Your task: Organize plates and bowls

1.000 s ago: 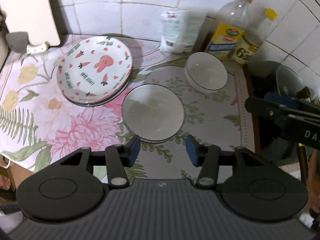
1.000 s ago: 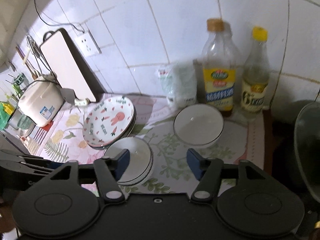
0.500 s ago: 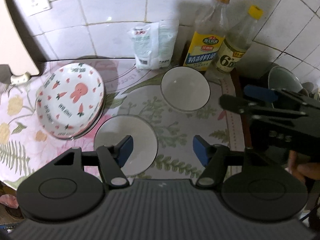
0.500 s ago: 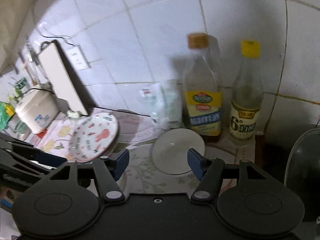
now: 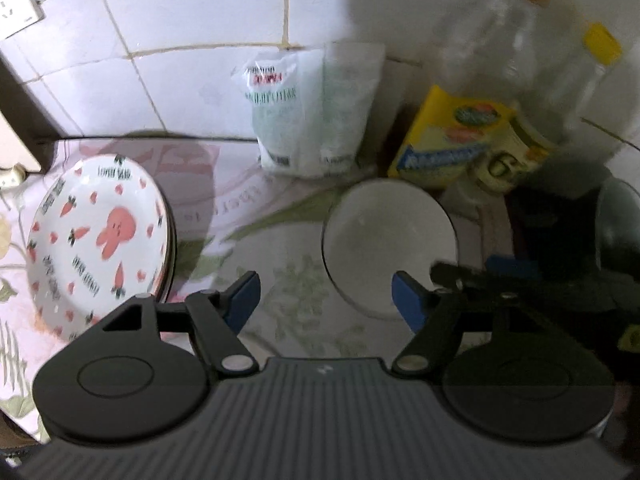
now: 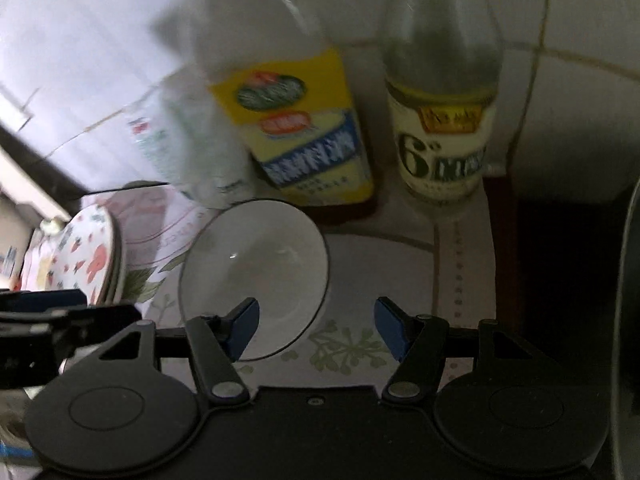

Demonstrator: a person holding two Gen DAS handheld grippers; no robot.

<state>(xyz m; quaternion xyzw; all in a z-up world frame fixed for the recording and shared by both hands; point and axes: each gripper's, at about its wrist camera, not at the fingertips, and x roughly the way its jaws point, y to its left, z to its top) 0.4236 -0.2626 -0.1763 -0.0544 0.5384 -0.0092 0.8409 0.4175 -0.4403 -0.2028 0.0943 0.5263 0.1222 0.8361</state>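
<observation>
The white bowl [image 6: 256, 276] was seen standing alone on the floral mat [image 5: 280, 240] at the back of the counter, just in front of the yellow-labelled oil bottle [image 6: 304, 136] and the vinegar bottle [image 6: 440, 136], with the white packet [image 5: 312, 112] propped against the tiled wall to its left. Within a second both cameras had been brought in close on it: the second white bowl, framed between the left fingers a moment earlier, had been lost from view below the frame, and the back bowl had been drawn up large. The right gripper [image 6: 316, 326] was held spread wide and empty, its left pad over the bowl's near rim and its right pad out over bare mat. The left gripper [image 5: 326, 300] was likewise kept wide apart and empty, its right pad just at the bowl's near edge. The stack of bunny-and-carrot plates [image 5: 96, 240] was left well to the left, untouched. The approach was judged to mark this bowl as the next item to be picked up, probably for stacking with its twin; no grasp had yet been made, and the frames were blurred by motion
</observation>
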